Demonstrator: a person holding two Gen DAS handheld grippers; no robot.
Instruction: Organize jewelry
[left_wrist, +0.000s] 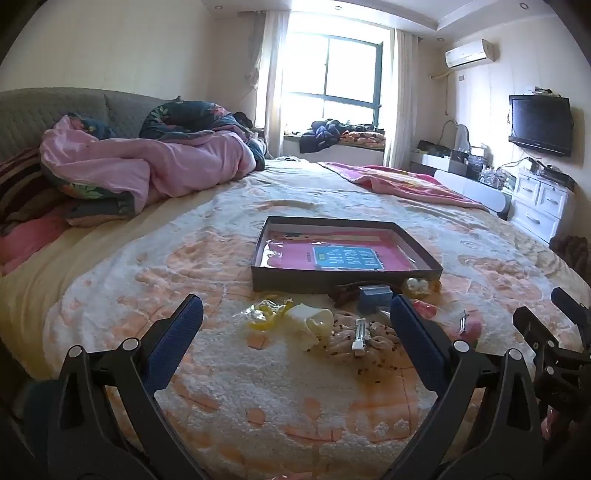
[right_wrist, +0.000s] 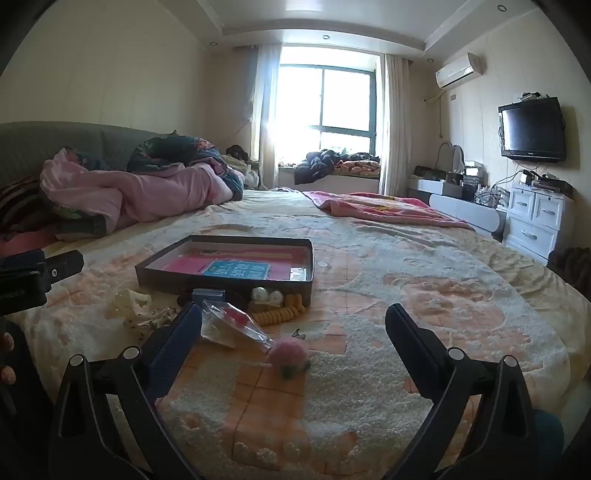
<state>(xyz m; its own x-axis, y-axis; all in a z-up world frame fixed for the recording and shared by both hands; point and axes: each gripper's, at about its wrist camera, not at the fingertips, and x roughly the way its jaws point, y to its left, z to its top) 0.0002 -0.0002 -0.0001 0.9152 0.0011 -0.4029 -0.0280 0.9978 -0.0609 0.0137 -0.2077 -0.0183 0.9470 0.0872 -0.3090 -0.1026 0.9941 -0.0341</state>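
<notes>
Sunlit bedroom ahead of me, with a fleecy peach-and-cream bedspread (left_wrist: 258, 387) carrying everything near its front edge. From left to right I see my left gripper (left_wrist: 295, 325) spread wide and empty, yellow trinkets (left_wrist: 266, 314), a white hair clip (left_wrist: 359, 334), and the dark tray (left_wrist: 343, 275) just behind them. Further right lie yellow beads (right_wrist: 279, 314), a pink pom-pom (right_wrist: 289, 356) and my right gripper (right_wrist: 293, 325), also wide open, holding nothing.

Ahead of my tools, a fluffy peach-and-cream bedspread (right_wrist: 369, 295) covers the bed. Far left, a crumpled pink quilt (left_wrist: 147, 166) lies heaped against the grey headboard (left_wrist: 55, 107). Straight ahead is a bright window (right_wrist: 325, 107); to the right, a wall-mounted television (right_wrist: 532, 129) above white drawers (right_wrist: 535, 214).
</notes>
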